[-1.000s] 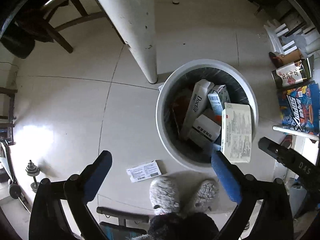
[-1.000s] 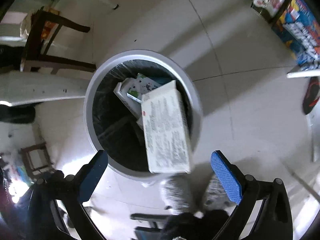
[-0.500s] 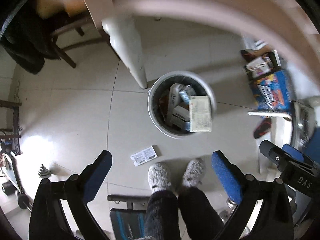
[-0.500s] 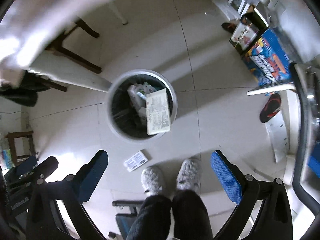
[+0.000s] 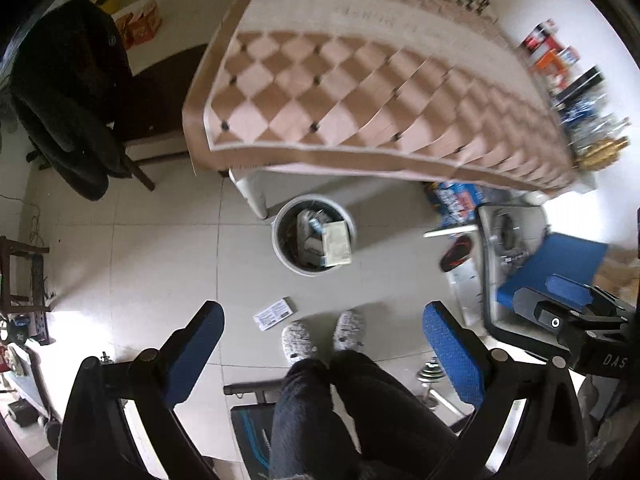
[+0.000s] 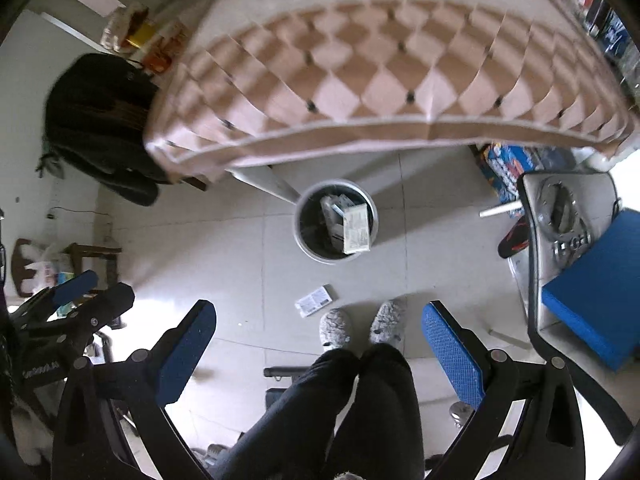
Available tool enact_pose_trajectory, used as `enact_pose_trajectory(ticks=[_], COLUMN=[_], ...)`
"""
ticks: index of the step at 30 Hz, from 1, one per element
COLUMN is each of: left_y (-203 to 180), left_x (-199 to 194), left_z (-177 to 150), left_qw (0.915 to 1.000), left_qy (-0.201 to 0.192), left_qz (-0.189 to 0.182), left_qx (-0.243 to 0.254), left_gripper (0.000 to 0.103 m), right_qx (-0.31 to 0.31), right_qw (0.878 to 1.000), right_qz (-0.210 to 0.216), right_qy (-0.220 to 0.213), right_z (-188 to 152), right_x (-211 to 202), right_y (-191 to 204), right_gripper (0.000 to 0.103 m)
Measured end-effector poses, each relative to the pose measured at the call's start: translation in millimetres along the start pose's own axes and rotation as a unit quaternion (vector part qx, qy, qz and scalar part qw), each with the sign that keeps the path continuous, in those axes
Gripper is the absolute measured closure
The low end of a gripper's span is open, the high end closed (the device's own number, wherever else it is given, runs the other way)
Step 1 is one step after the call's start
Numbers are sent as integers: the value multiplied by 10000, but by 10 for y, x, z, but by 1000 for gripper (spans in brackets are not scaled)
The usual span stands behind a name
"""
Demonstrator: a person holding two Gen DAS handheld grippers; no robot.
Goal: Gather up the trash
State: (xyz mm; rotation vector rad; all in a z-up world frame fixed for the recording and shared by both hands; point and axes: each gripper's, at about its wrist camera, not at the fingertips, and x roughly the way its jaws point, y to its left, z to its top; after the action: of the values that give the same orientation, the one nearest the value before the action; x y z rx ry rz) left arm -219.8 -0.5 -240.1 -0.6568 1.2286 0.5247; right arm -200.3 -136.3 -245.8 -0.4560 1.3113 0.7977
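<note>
Below the worktop (image 5: 360, 92) edge, at 12 o'clock from the person's feet, the trash bin (image 5: 280, 248) is sitting on the tiled floor (image 5: 160, 248), w/ boxes filling it and one pale carton (image 5: 337, 243) leaning over its rim at 4 o'clock. Left gripper (image 5: 323, 354) is hanging high over the legs, jaws spread wide, nothing btwn them. Right gripper (image 6: 316, 350) is doing likewise, jaws wide apart and empty. A paper slip (image 5: 276, 313) is lying flat on the floor btwn bin and slippers (image 5: 298, 340), near the toes. Open floor is showing at 9 o'clock of the bin; a worktop leg (image 5: 252, 196) is standing just beside it at 10 o'clock. Checkered cloth is covering the worktop. Blue box clutter (image 5: 456, 200) is crowding 2 o'clock; a dark coat (image 5: 76, 100) is draping a chair at 10 o'clock.
</note>
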Motion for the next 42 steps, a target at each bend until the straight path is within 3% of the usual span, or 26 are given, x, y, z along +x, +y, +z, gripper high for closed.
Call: enact_pose_trajectory(ticks=[7,16,31,42], left_y=[-120,-154,-165,-157], left_x=[-729,-1276,-1538,-1570], left_z=[-53,-69,-111,-133], left_qw=[9984,9944,9906,9901], left_qy=[-325,-709,-951,-907], left_qz=[-459,-781,-983,-1059], left_qx=[-20,-27,86,139], left_gripper=[1,1,0,0], right_qx=[-155,-246,-390,-507], right_qw=[9990,9961,9948,9941], right_qz=[248,570,606,700], right_qy=[-340,-621,-718,-659], right_z=[-113,-233,-246,-305], right_x=[-974,-1621,-1892,-1967], right_y=[166,324,436,449], right_gripper=[0,0,0,0])
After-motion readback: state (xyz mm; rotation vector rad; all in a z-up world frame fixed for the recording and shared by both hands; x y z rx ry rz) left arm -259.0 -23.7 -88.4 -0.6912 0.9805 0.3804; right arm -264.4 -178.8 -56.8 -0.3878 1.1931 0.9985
